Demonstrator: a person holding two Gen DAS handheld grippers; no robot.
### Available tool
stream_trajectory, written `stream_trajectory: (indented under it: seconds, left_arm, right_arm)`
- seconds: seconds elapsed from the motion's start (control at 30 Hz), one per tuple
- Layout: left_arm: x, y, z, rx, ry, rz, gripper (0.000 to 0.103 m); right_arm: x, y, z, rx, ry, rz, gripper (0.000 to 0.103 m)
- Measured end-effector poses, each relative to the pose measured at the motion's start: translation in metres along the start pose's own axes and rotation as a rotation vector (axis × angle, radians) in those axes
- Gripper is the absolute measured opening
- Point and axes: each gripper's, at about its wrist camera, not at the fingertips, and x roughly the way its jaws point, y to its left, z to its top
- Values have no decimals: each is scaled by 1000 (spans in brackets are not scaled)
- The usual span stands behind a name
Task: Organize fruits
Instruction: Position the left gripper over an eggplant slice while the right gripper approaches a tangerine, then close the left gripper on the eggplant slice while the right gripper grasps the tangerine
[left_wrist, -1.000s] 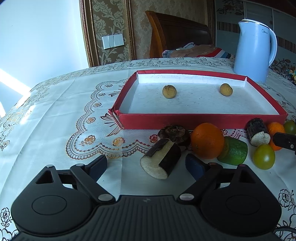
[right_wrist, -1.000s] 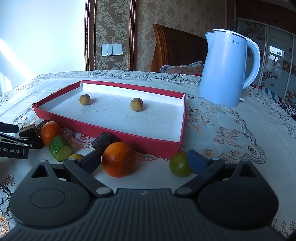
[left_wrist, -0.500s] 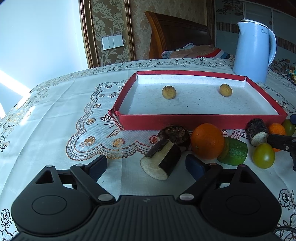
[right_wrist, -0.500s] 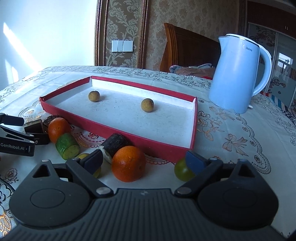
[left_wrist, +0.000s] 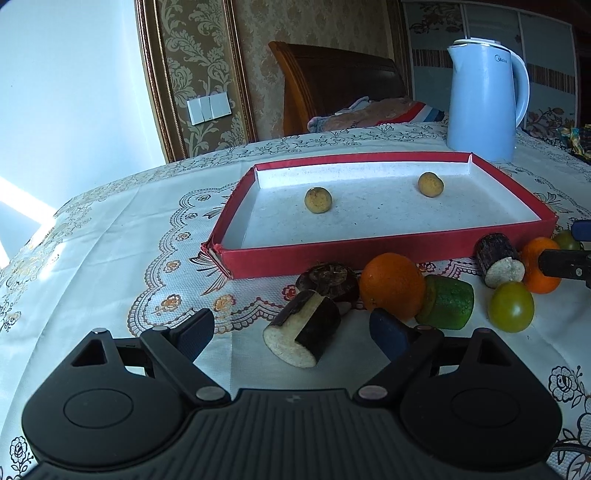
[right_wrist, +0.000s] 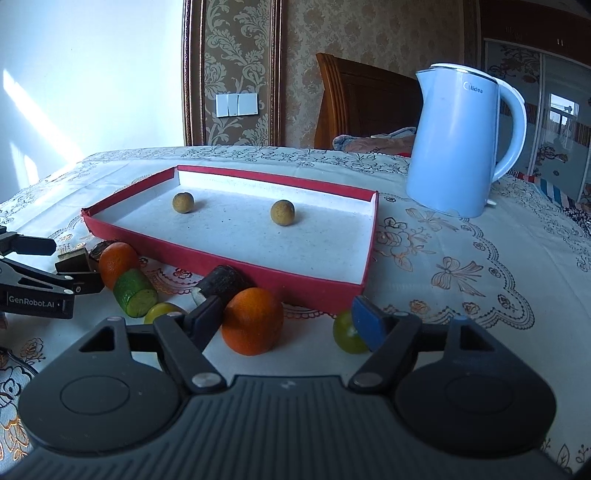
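A red tray (left_wrist: 369, 254) (right_wrist: 236, 266) holds two small brown round fruits (left_wrist: 318, 199) (left_wrist: 430, 184). In front of it lie a dark cut stalk piece (left_wrist: 303, 338), a dark round fruit (left_wrist: 328, 278), an orange (left_wrist: 392, 285), a green cucumber piece (left_wrist: 448, 303), a green tomato (left_wrist: 511, 311), another stalk piece (left_wrist: 499, 259) and a second orange (left_wrist: 541, 269). My left gripper (left_wrist: 291, 330) is open around the near stalk piece. My right gripper (right_wrist: 284, 315) is open around the second orange (right_wrist: 253, 320), with a green tomato (right_wrist: 347, 332) at its right finger.
A light blue kettle (left_wrist: 484, 98) (right_wrist: 458, 140) stands behind the tray's right end. A lace tablecloth (left_wrist: 110, 240) covers the table. A wooden chair (left_wrist: 332, 81) with folded cloth stands behind. The left gripper shows at the left of the right wrist view (right_wrist: 37, 284).
The right gripper has moved forward and left, so the orange now sits between its fingers. The left gripper has barely moved.
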Motion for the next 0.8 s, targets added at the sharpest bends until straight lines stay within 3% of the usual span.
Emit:
stream_trajectory:
  seconds: [0.07, 0.13, 0.2, 0.33, 0.43, 0.57, 0.8]
  left_arm:
    - [0, -1, 0, 11, 2, -6, 90]
    - [1, -3, 0, 24, 7, -3, 79]
    - [1, -5, -1, 36, 11, -7, 76]
    - [0, -5, -1, 37, 10, -8, 75]
    - [1, -5, -1, 34, 13, -11, 75]
    - [1, -4, -1, 29, 17, -10, 75]
    - [1, -2, -1, 22, 20, -9, 76]
  right_arm:
    - [-2, -4, -1, 1, 5, 6, 76]
    - [-6, -7, -4, 6, 5, 5, 77]
    - [-9, -13, -8, 19, 8, 20, 79]
    - [-9, -16, -5, 34, 16, 39, 79]
    - [-11, -19, -3, 63, 21, 117, 79]
    - [-14, -25, -6, 79, 2, 48, 79]
    - [-20, -24, -9, 86, -32, 102, 79]
